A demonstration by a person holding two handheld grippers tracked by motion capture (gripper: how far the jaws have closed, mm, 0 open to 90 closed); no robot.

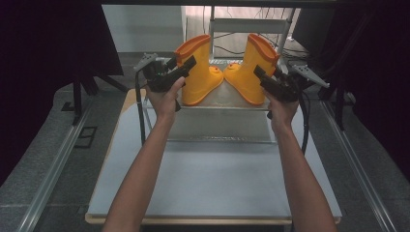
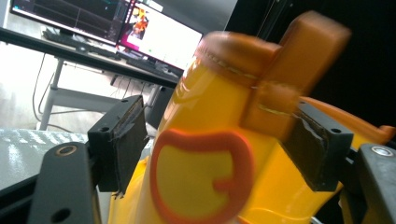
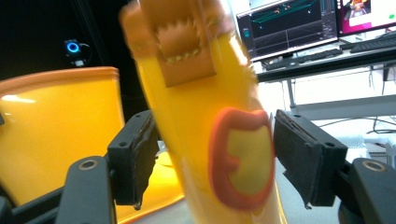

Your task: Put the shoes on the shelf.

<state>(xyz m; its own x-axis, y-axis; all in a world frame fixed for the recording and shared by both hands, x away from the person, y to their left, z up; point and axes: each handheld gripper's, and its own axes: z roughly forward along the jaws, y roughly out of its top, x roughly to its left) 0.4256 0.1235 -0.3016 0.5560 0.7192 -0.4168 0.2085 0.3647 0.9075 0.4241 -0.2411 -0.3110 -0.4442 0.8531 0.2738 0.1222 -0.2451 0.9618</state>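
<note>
High view: two forearms reach forward over the table [image 1: 212, 179]. The left hand-held gripper [image 1: 186, 66] has its jaws spread around the upright shaft of the left yellow rubber boot [image 1: 198, 72]; the right hand-held gripper [image 1: 261, 76], likewise open, brackets the right yellow rubber boot [image 1: 251, 67]. Neither clamps yet. The boots stand toe to toe at the far edge.

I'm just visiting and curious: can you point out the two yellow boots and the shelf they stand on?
left boot [image 1: 196, 72], high view, on the middle of its shaft.
right boot [image 1: 254, 67], high view, on the middle of its shaft.
metal shelf [image 1: 220, 126], high view, on its bare front part.
</note>
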